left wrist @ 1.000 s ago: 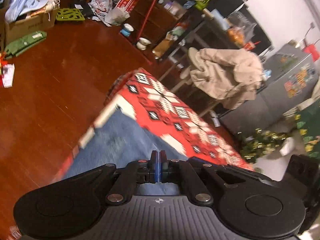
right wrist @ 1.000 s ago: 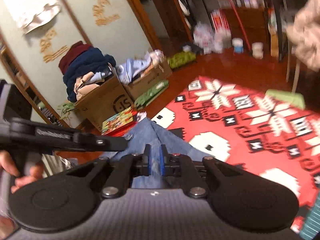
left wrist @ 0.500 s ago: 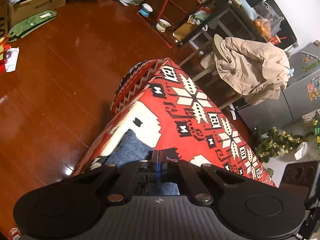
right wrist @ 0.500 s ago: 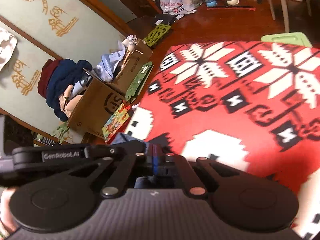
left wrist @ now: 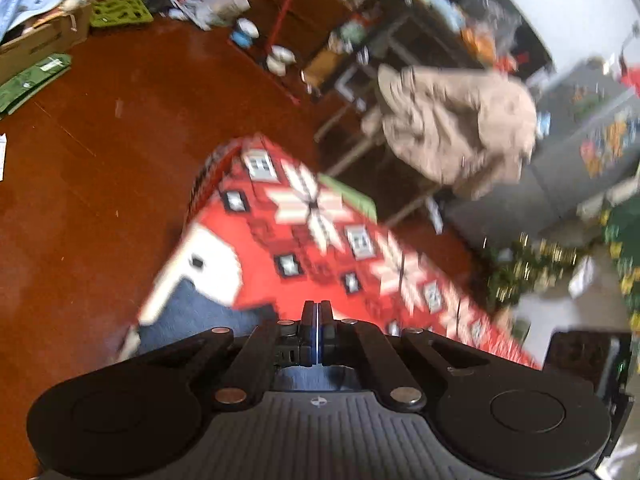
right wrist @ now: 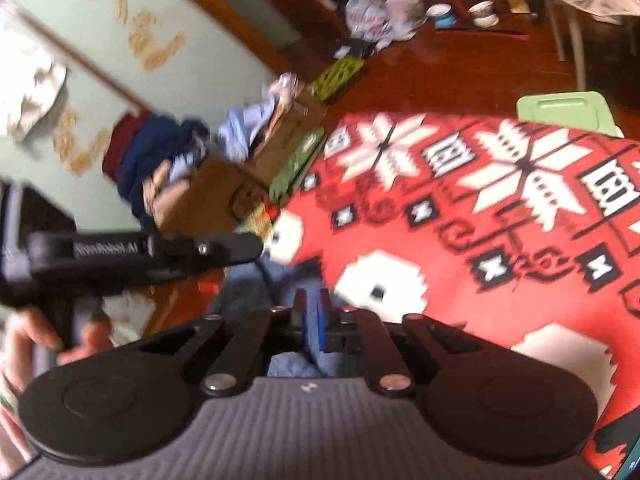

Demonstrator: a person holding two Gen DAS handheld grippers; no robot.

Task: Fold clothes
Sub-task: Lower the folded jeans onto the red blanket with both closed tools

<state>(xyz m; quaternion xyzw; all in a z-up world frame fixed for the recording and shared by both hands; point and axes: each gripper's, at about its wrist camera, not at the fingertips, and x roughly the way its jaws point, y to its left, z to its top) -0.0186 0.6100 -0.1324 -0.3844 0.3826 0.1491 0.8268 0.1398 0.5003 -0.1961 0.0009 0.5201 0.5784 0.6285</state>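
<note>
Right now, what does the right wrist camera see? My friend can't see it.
The right gripper has its fingers nearly shut around blue denim clothing on a red patterned blanket. To the left, a hand holds the left gripper, with cardboard boxes of clothes behind.

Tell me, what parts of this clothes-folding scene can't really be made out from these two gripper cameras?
- Blue denim garment: in both views the gripper bodies cover most of it, so its shape and fold stay unknown.
- Left gripper: whether its shut fingers pinch cloth is hidden behind them.
- Right gripper: motion blur; grip on denim unclear.
- Person's hand: cut off by the right view's left edge.
- Shelf clutter: blurred and too small.
</note>
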